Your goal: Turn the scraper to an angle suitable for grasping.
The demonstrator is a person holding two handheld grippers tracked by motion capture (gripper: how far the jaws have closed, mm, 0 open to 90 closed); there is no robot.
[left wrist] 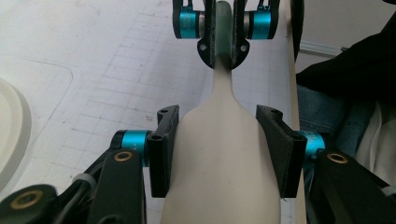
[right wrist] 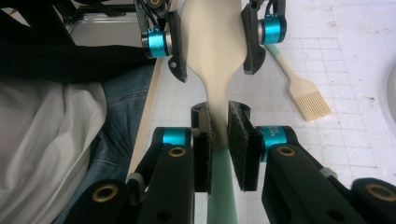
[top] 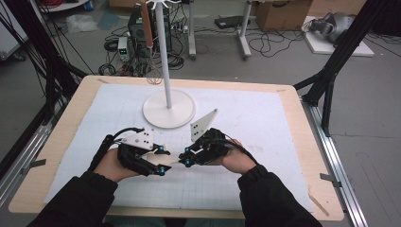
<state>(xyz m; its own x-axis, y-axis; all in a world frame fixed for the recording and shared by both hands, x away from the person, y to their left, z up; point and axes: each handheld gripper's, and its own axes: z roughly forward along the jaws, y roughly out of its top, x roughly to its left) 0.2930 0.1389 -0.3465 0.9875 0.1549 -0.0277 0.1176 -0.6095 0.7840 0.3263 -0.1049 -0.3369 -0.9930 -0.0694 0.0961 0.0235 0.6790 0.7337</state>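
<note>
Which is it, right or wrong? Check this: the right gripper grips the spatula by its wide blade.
Wrong. The right gripper grips the spatula by its narrow neck, just above the green handle, as the right gripper view shows. The wide blade sits between the jaws of the left gripper.

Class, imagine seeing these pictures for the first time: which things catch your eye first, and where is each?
Near the table's front edge, a cream spatula with a pale green handle hangs between two hand-held grippers: the right gripper is shut on its narrow neck, while the left gripper flanks its broad blade. Behind them a white stand with a tall pole rises from a round base on the table. In the right gripper view, a cream pastry brush lies on the gridded mat.
</note>
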